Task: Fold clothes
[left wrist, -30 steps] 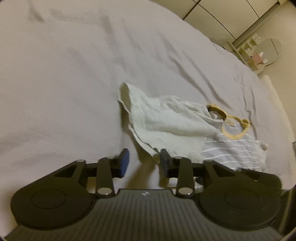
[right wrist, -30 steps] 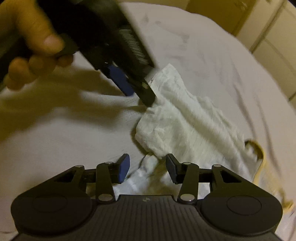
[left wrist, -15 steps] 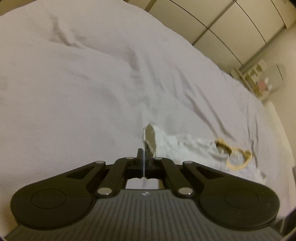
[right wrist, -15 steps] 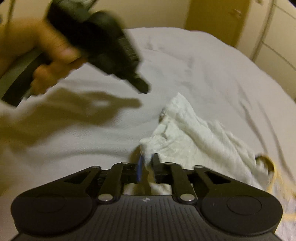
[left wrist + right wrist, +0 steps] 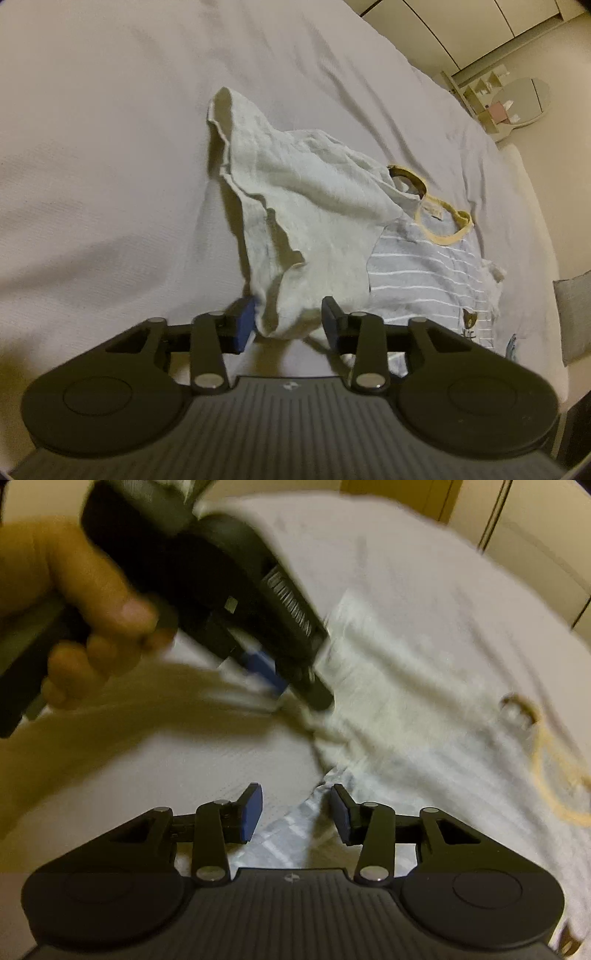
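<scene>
Tongs both reopened — shirt released, slumped.

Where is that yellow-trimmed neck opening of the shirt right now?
In the left wrist view the yellow-trimmed neckline lies right of centre on the bed sheet, at the far end of the striped shirt, just beside the folded-over white cloth.

Crinkled, gauzy white cloth lies on a fine-ribbed matt sheet; striped knit shirt; matt black plastic left gripper with blue rubbery pads
</scene>
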{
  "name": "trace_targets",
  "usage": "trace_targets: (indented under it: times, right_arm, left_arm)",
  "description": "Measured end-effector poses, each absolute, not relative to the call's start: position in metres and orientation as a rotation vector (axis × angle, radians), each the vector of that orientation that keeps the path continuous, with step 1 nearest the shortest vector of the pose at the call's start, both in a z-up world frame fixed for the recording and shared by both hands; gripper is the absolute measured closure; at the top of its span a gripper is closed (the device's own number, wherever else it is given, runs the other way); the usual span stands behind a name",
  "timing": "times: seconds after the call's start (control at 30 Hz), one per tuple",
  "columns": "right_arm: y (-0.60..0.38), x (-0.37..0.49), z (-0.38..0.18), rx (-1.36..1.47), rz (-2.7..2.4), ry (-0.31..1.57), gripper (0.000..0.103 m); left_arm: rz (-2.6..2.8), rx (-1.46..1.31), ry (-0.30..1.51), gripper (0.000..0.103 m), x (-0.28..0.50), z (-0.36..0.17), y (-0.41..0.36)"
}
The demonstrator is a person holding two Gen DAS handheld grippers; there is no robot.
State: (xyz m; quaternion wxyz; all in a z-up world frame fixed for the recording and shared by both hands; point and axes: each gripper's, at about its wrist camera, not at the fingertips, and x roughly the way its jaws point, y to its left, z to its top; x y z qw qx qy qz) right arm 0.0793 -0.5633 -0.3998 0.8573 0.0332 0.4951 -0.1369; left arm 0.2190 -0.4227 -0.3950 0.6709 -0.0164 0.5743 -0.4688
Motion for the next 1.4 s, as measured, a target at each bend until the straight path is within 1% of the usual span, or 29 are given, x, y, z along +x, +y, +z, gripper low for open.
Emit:
trace_targets:
  times: [0.07,0.1,0.17,0.3,0.5,0.67,0.7,0.73,0.9,0.97,1.0,1.07,1.13,1.23,1.3,1.33,1.4]
  right_arm:
    - [-0.56,0.082,-0.405,0.124,-0.245,1.052,0.057]
    - [-0.559,0.081,-0.403,0.155,-0.22,1.047,0.059]
    - [-0.559,0.078,-0.396,0.221,-0.166,1.024,0.059]
    - [-0.558,0.056,-0.377,0.24,-0.146,0.976,0.059]
    - [-0.617,0.002,-0.367,0.258,-0.331,0.93,0.057]
    - [-0.703,-0.051,-0.378,0.263,-0.534,0.964,0.056]
    - [-0.724,-0.061,-0.381,0.268,-0.574,0.968,0.056]
    - [-0.743,-0.071,-0.382,0.27,-0.609,0.967,0.056]
    - [-0.83,-0.102,-0.368,0.281,-0.708,0.905,0.055]
    - [-0.859,-0.102,-0.363,0.254,-0.704,0.883,0.055]
    - [-0.871,-0.097,-0.361,0.217,-0.684,0.89,0.053]
    - [-0.887,-0.083,-0.363,0.123,-0.621,0.927,0.052]
    - [-0.898,-0.068,-0.372,0.041,-0.541,0.981,0.052]
    - [-0.91,-0.05,-0.395,-0.023,-0.426,1.096,0.053]
    - [-0.905,-0.048,-0.407,-0.162,-0.425,1.154,0.056]
    - [-0.907,-0.049,-0.41,-0.216,-0.468,1.141,0.056]
    - [-0.924,-0.056,-0.406,-0.138,-0.546,1.095,0.056]
  left_arm:
    - [-1.015,-0.018,1.255,0.1,0.221,-0.389,-0.42]
    - [-1.007,-0.013,1.239,0.1,0.222,-0.385,-0.419]
    - [-1.005,0.009,1.222,0.099,0.22,-0.378,-0.417]
    - [-1.009,0.084,1.215,0.096,0.214,-0.369,-0.413]
    - [-0.911,0.154,1.14,0.095,0.22,-0.354,-0.405]
    - [-1.033,0.251,1.025,0.095,0.207,-0.334,-0.453]
    - [-1.07,0.272,1.004,0.094,0.203,-0.332,-0.466]
    - [-1.106,0.291,0.992,0.09,0.198,-0.333,-0.482]
    - [-1.232,0.385,0.924,0.087,0.176,-0.343,-0.566]
    - [-1.249,0.391,0.926,0.087,0.172,-0.346,-0.592]
    - [-1.258,0.395,0.928,0.086,0.17,-0.347,-0.605]
    - [-1.267,0.407,0.932,0.086,0.165,-0.348,-0.624]
    - [-1.273,0.42,0.932,0.083,0.159,-0.35,-0.639]
    - [-1.269,0.439,0.932,0.082,0.151,-0.353,-0.65]
    - [-1.265,0.464,0.915,0.082,0.144,-0.354,-0.654]
    - [-1.267,0.479,0.902,0.082,0.141,-0.355,-0.656]
    - [-1.268,0.5,0.882,0.08,0.137,-0.355,-0.659]
